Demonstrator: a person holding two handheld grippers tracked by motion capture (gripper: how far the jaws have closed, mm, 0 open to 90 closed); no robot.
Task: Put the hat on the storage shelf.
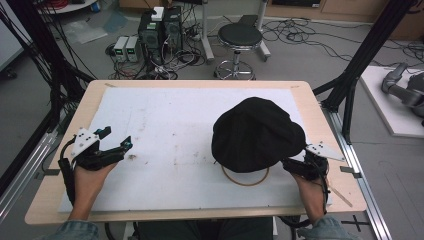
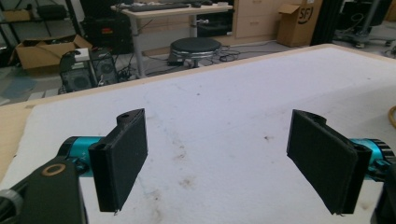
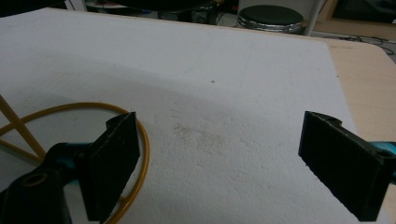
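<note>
Right now the left gripper (image 1: pixel 114 139) sits near the table's (image 1: pixel 60 197) 9 o'clock edge over the white foam sheet (image 1: pixel 165 125), jaws spread wide with nothing between them. At about 4 o'clock the right gripper (image 3: pixel 219 163) is likewise released, grasping nothing. A yellow wire ring (image 3: pixel 140 154) lies on the foam around 5 o'clock, just beside the right gripper's left-hand jaw, with the black cap (image 1: pixel 257 135) sitting over its far part

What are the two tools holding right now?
Nothing. The left tool and the right tool both stand open over the white board, with nothing between their jaws.
</note>
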